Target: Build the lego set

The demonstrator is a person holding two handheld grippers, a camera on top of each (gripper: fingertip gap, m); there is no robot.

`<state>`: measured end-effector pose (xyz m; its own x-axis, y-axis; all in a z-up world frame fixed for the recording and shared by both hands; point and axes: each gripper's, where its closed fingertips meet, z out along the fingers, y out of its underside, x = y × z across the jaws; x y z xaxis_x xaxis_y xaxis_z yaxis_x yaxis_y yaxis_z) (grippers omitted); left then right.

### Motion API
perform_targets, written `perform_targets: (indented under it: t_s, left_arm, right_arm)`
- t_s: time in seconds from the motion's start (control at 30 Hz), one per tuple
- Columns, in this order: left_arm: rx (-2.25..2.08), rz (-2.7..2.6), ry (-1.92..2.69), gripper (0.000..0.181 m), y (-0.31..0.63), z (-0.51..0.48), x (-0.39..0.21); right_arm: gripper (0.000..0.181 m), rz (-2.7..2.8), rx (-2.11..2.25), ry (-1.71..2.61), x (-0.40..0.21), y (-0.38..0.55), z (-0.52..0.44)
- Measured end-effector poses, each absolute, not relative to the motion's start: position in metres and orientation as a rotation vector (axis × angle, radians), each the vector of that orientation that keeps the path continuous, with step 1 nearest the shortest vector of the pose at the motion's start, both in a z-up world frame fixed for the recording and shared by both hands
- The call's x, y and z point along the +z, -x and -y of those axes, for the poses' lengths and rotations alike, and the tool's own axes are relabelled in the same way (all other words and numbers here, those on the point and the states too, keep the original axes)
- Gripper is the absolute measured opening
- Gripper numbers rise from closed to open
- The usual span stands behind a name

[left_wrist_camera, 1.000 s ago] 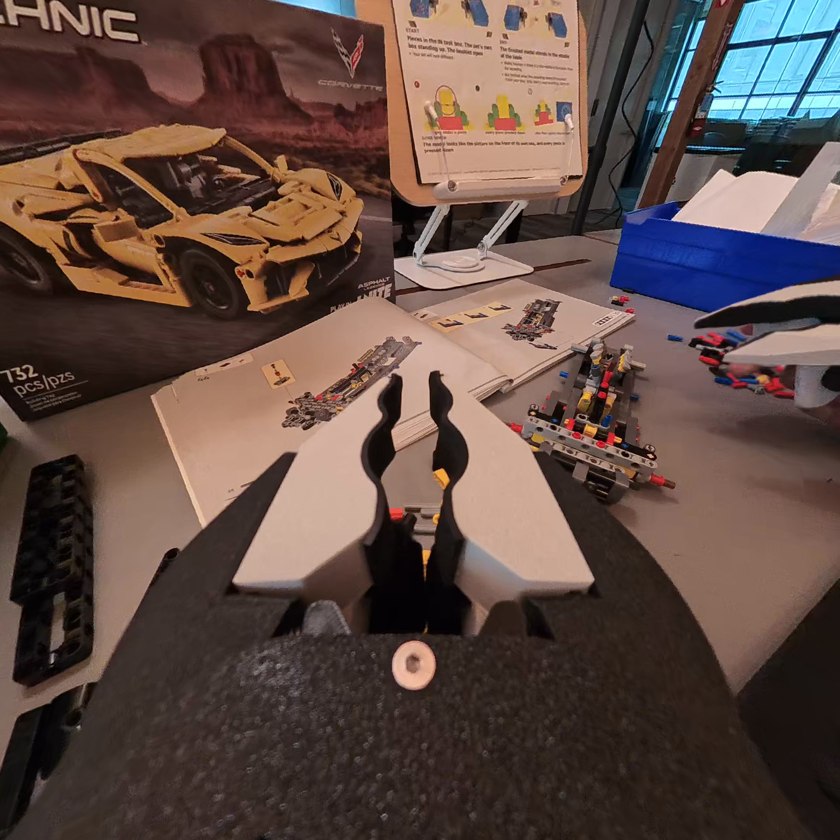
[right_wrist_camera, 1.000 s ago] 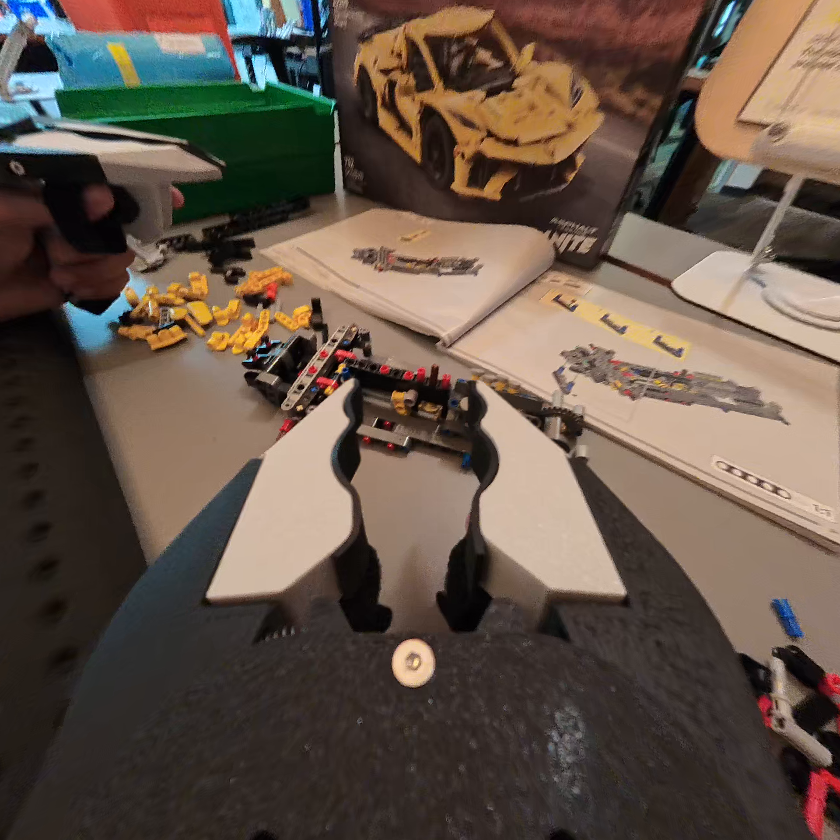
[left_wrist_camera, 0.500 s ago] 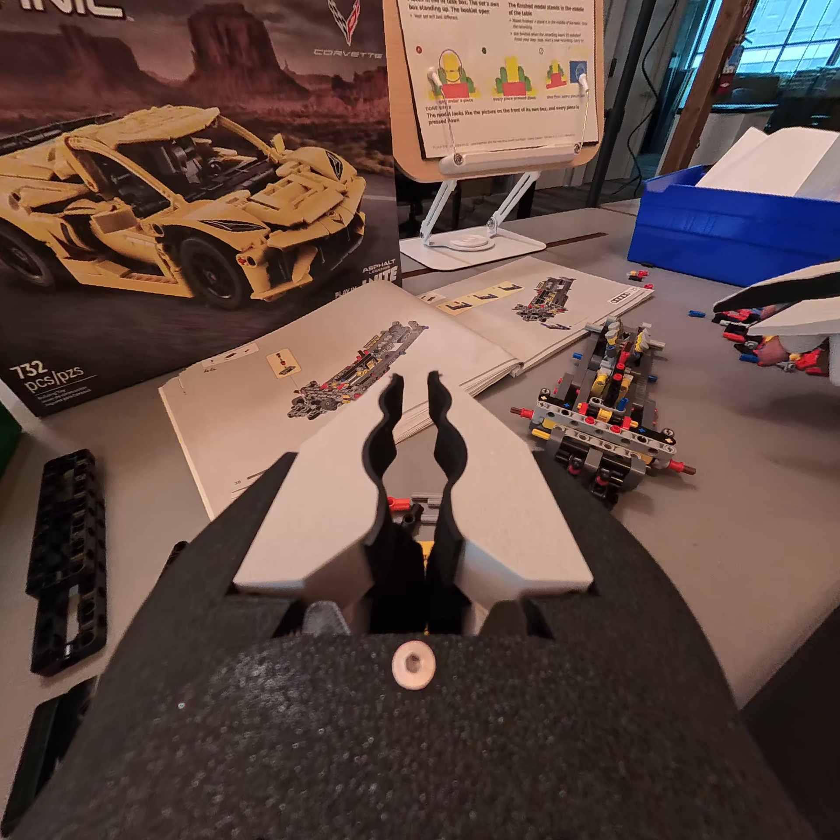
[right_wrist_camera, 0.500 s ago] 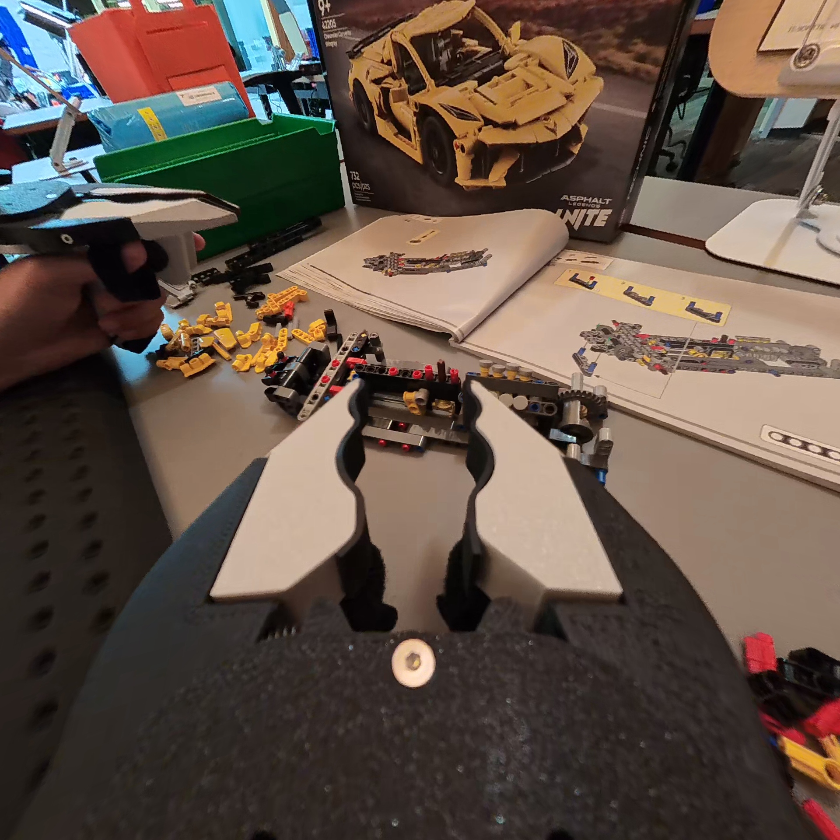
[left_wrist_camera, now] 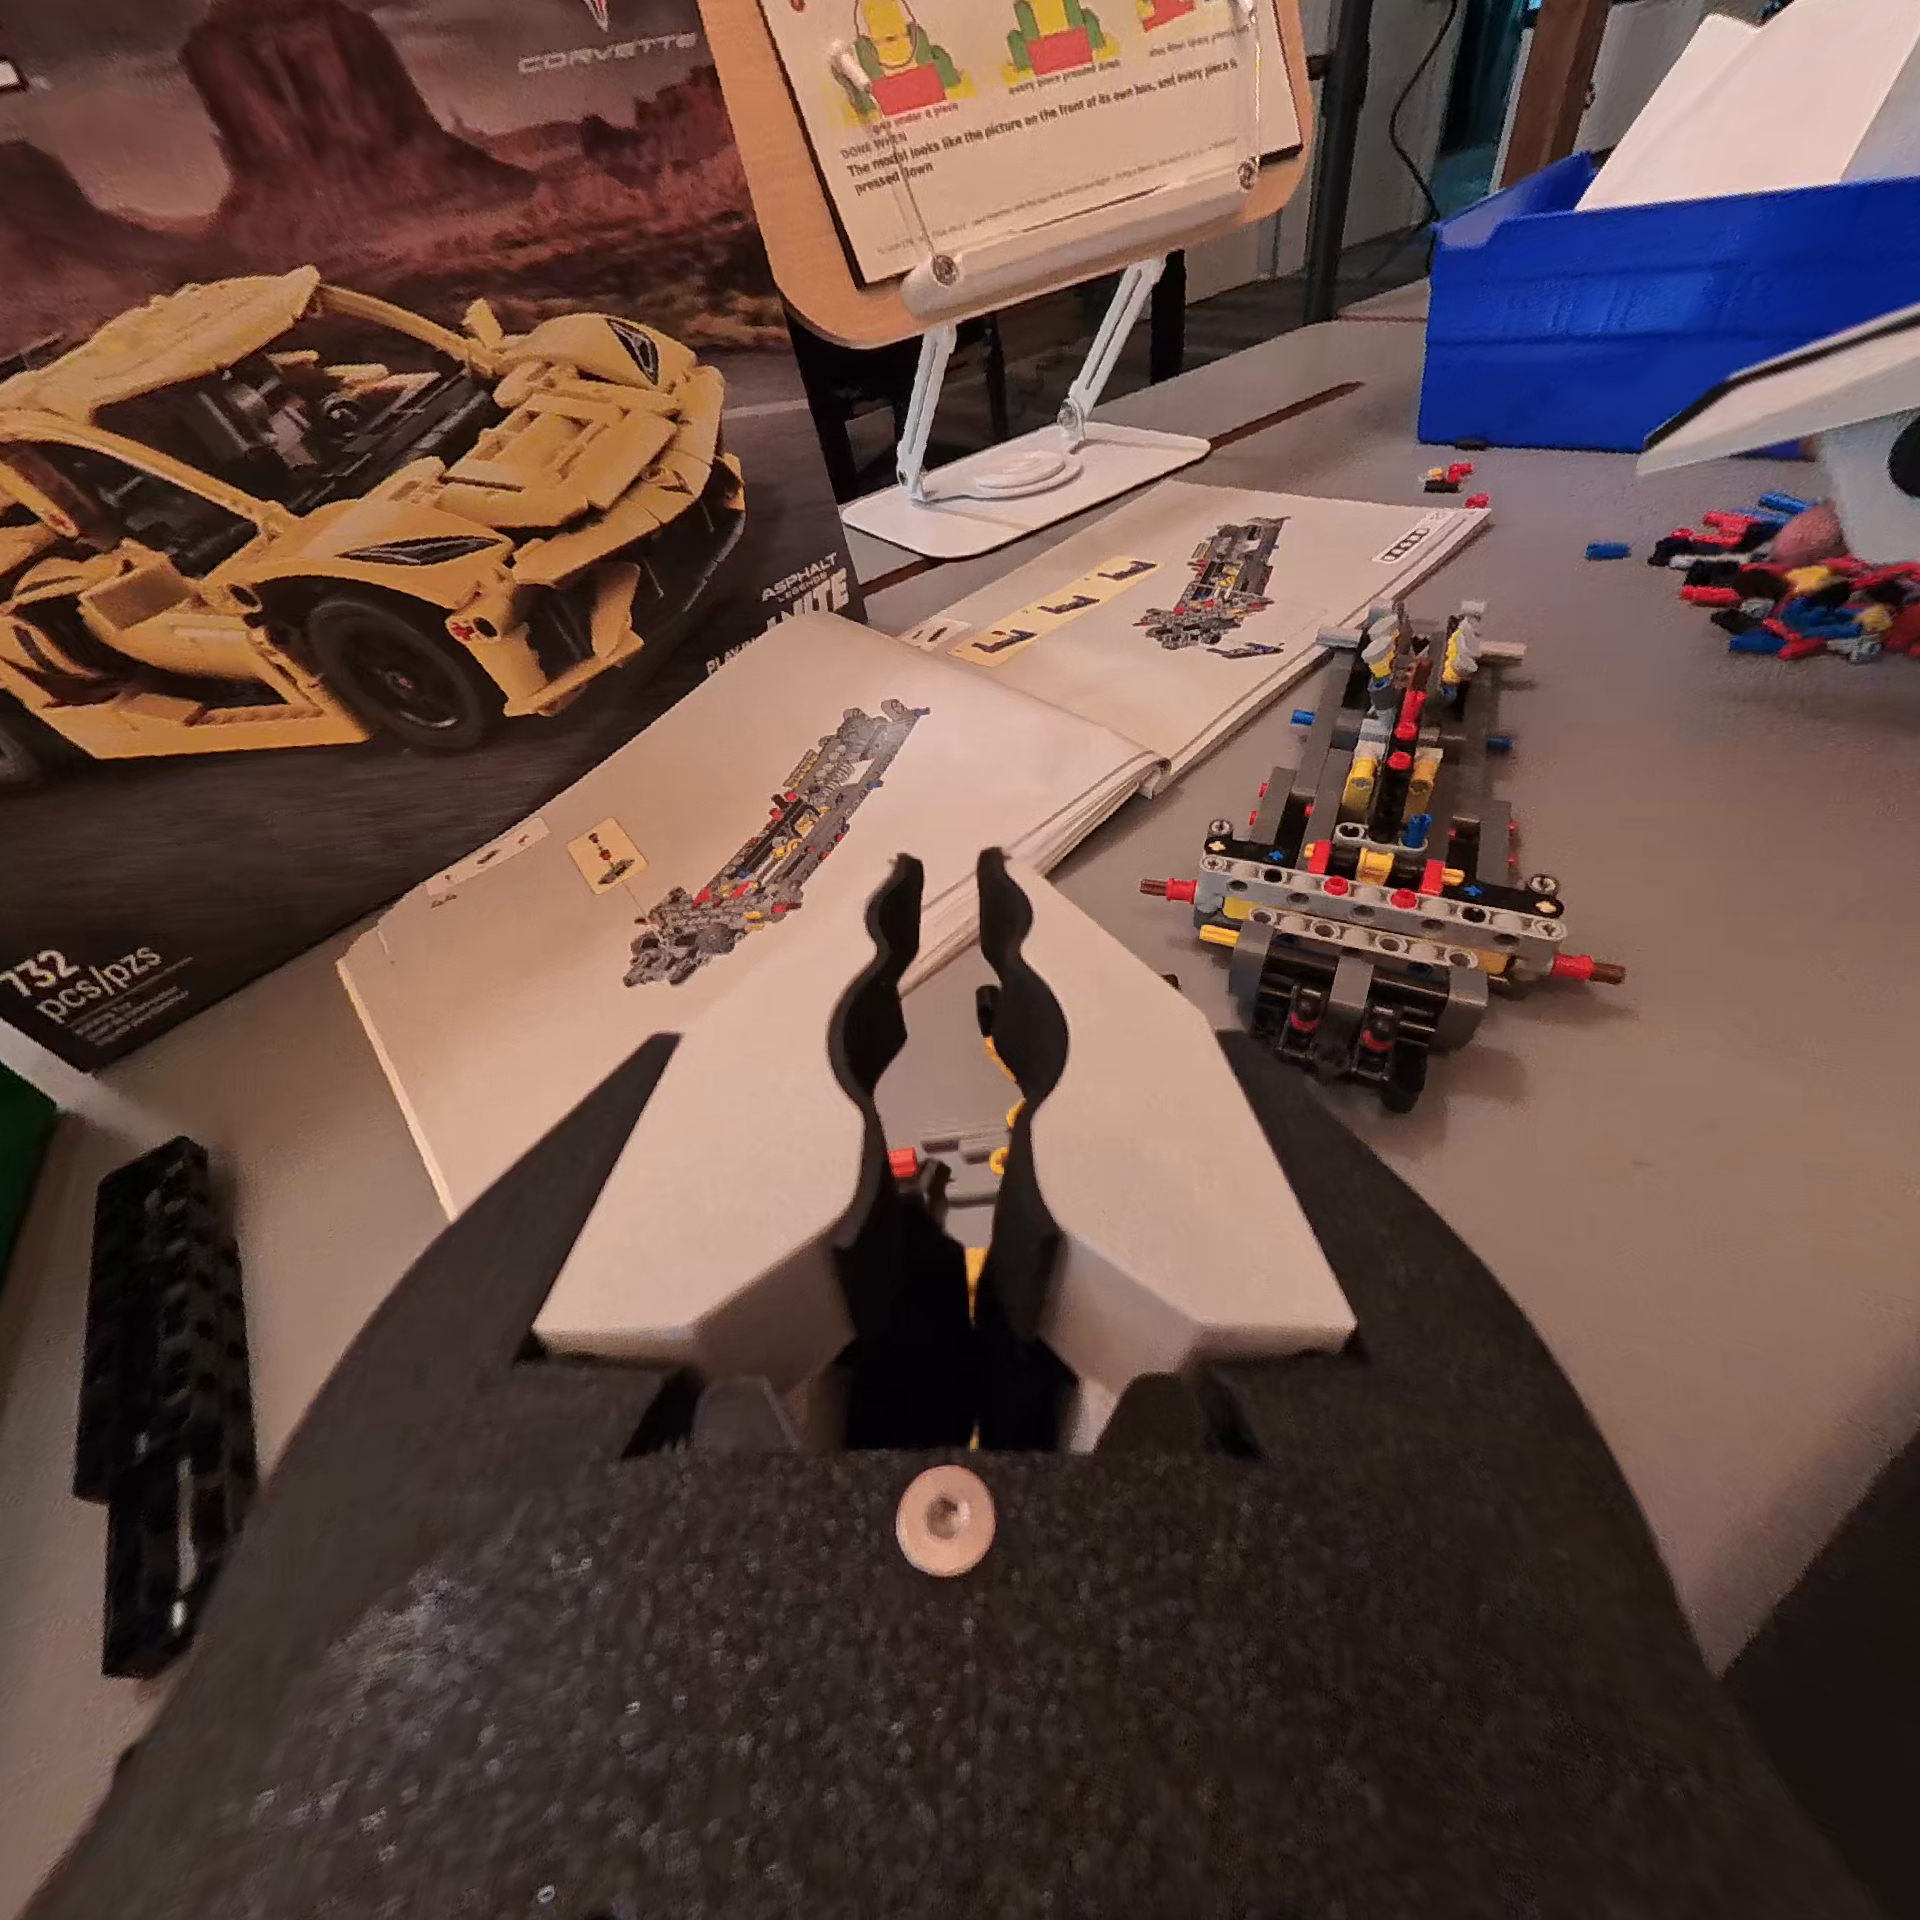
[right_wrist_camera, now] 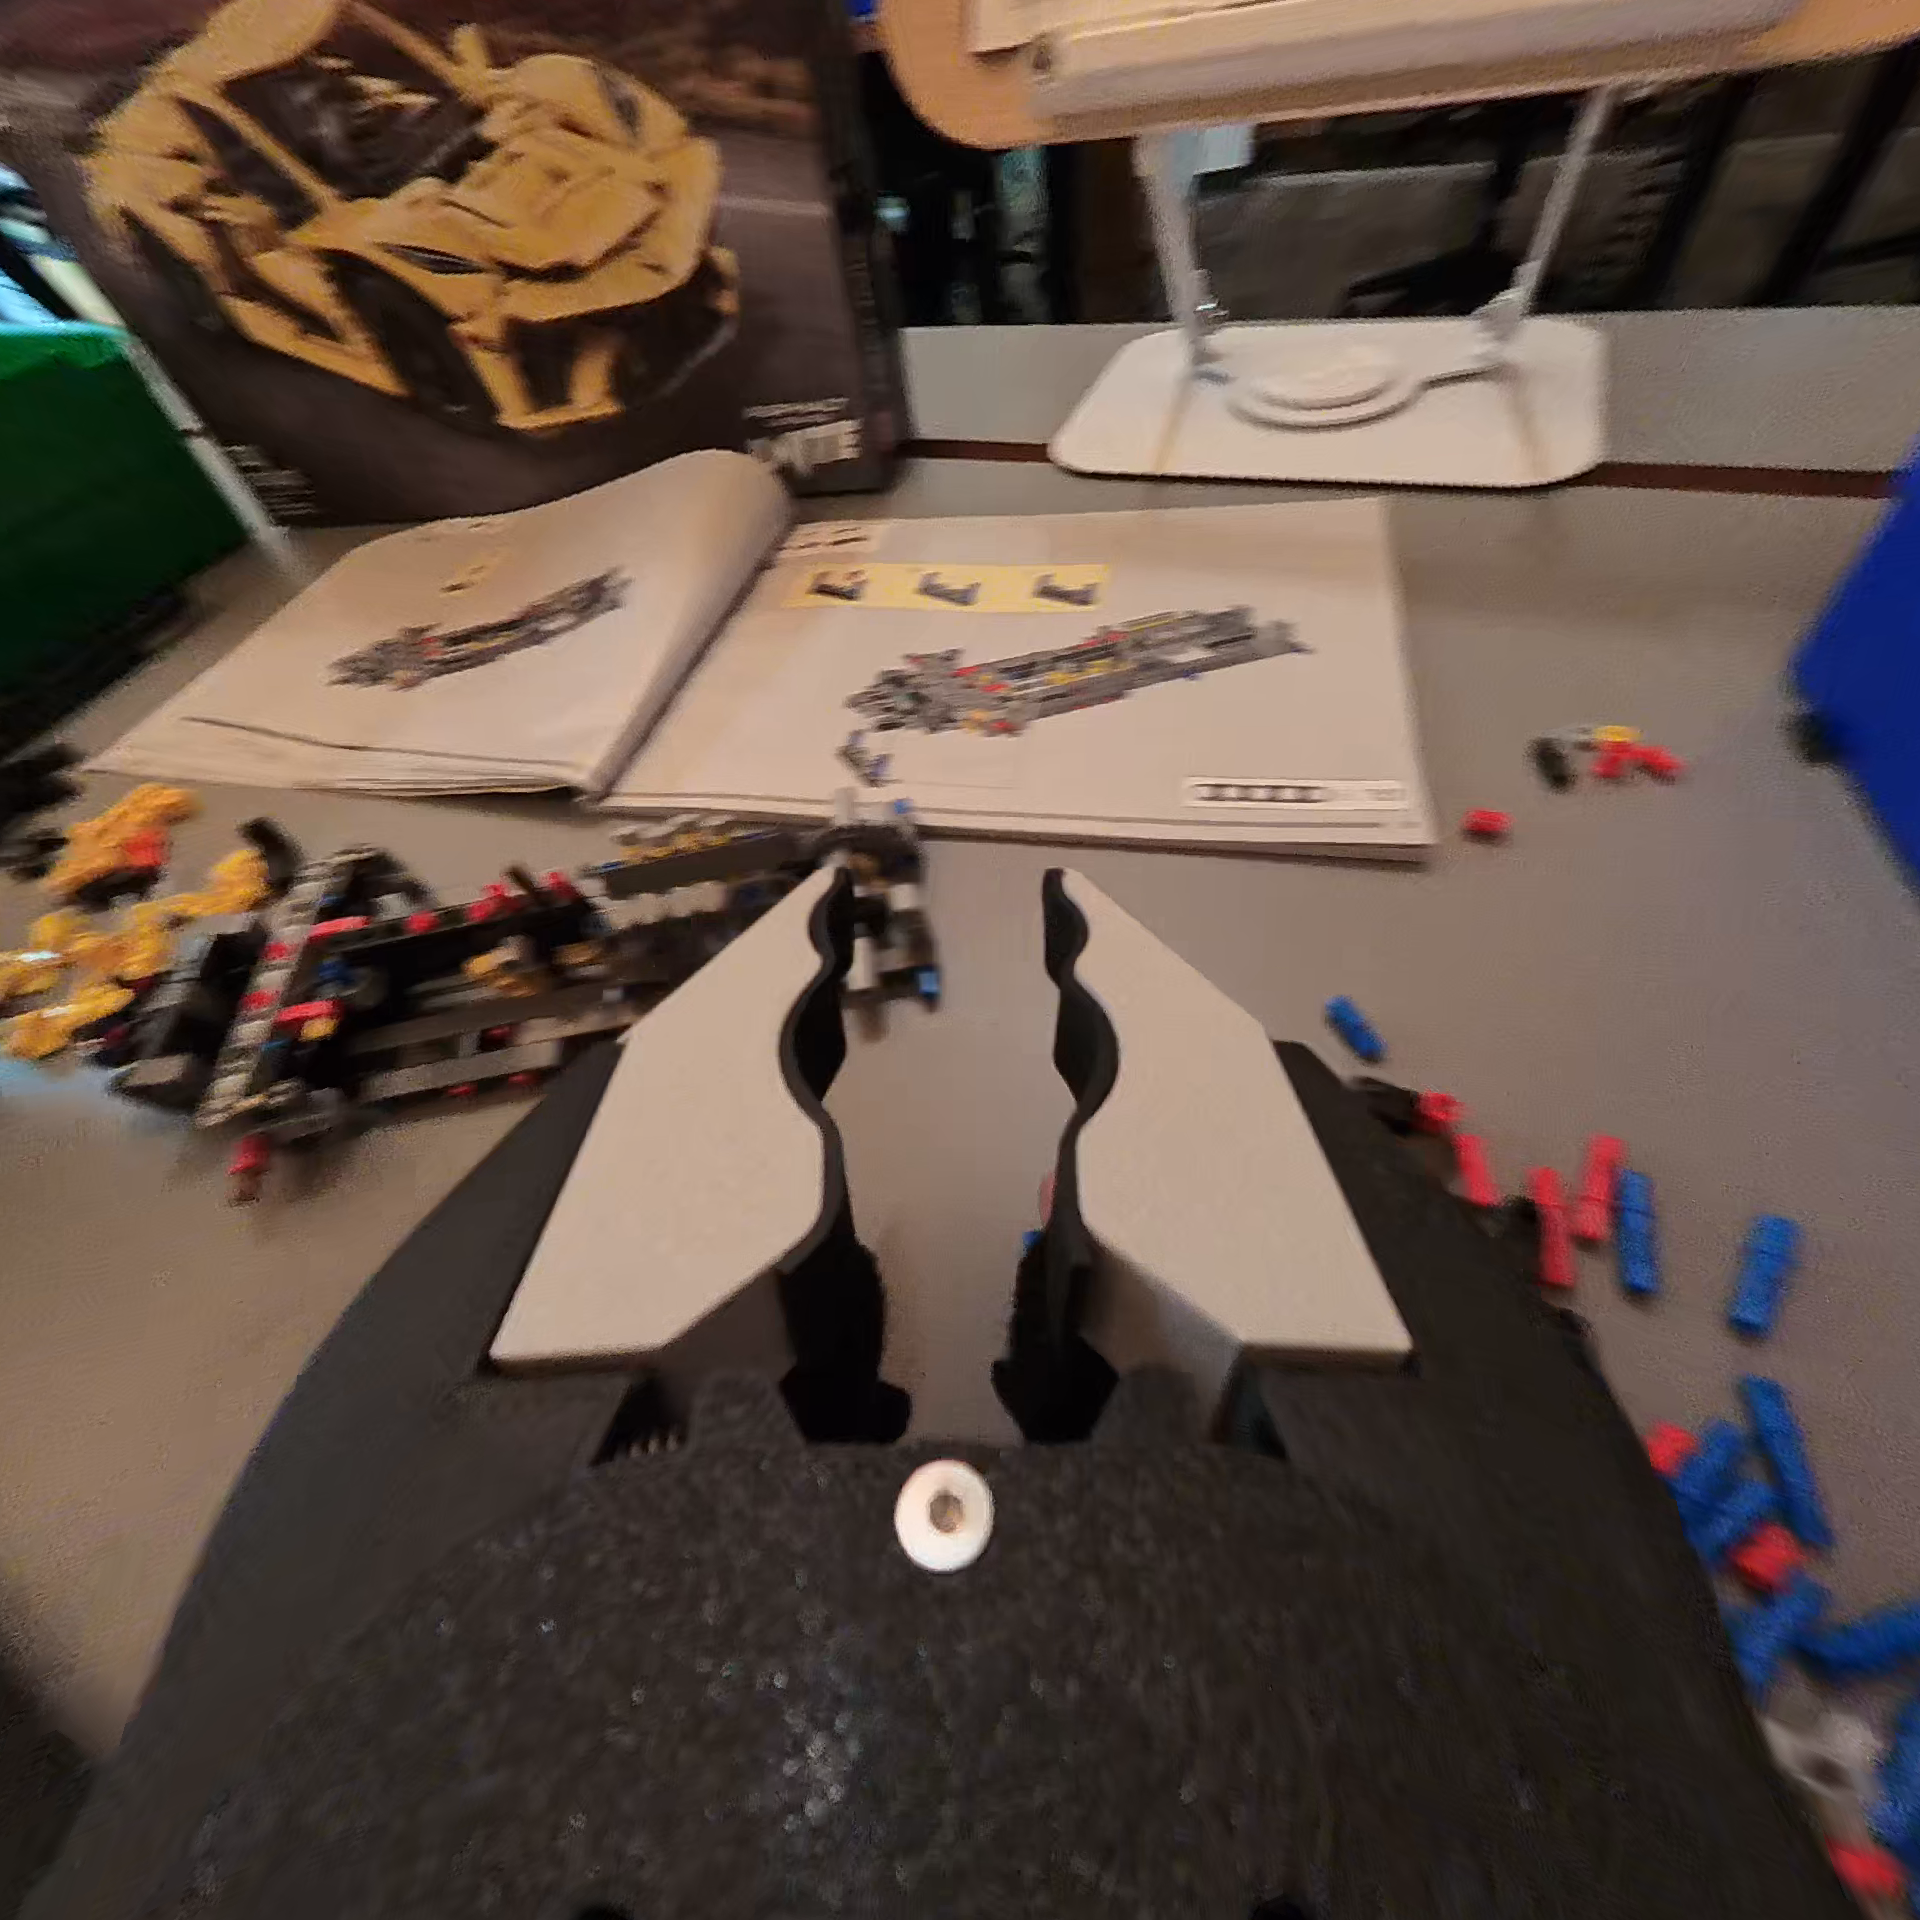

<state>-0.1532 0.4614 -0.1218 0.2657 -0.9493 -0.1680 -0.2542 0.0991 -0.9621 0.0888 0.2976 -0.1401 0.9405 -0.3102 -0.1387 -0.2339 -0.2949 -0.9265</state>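
Note:
The partly built lego chassis (left_wrist_camera: pixel 1371 862) lies on the grey table right of my left gripper (left_wrist_camera: pixel 948 868). The left gripper's fingers are nearly closed on a small grey, red and yellow lego piece (left_wrist_camera: pixel 951 1143), mostly hidden by the fingers. My right gripper (right_wrist_camera: pixel 940 883) is open and empty, held above the table just right of the chassis end (right_wrist_camera: pixel 395 987); this view is blurred. Its white body also shows at the right edge of the left wrist view (left_wrist_camera: pixel 1787 405). The open instruction booklet (left_wrist_camera: pixel 582 935) (right_wrist_camera: pixel 1039 665) lies behind the chassis.
Red and blue pins (right_wrist_camera: pixel 1621 1205) (left_wrist_camera: pixel 1797 603) are scattered at the right, yellow pieces (right_wrist_camera: pixel 94 935) at the left. Black beams (left_wrist_camera: pixel 156 1392) lie far left. The set's box (left_wrist_camera: pixel 312 468), a white document stand (left_wrist_camera: pixel 1029 478), a blue bin (left_wrist_camera: pixel 1662 301) and a green bin (right_wrist_camera: pixel 83 499) stand behind. My hands' fingertips stand some 30 centimetres from each other.
My right gripper has swung to the right, from over the chassis middle to its right end, near the red and blue pins. My left gripper has moved slightly forward, still closed on its piece.

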Motion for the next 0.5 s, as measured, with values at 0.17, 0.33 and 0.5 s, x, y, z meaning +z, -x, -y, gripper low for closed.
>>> perform_targets:
  t_s: [0.17,0.33,0.5]
  left_arm:
    - [-0.692,-1.261,1.458,0.009,0.148,-0.472,-0.135]
    - [-0.679,-1.253,1.442,0.008,0.15,-0.472,-0.133]
    - [-0.706,-1.227,1.462,0.008,0.154,-0.474,-0.132]
  right_arm:
    - [0.035,-0.449,-0.131,1.946,-0.152,-0.109,-0.296]
    - [0.03,-0.396,-0.111,1.968,-0.155,-0.099,-0.299]
    - [0.029,-0.382,-0.07,1.963,-0.154,-0.092,-0.3]
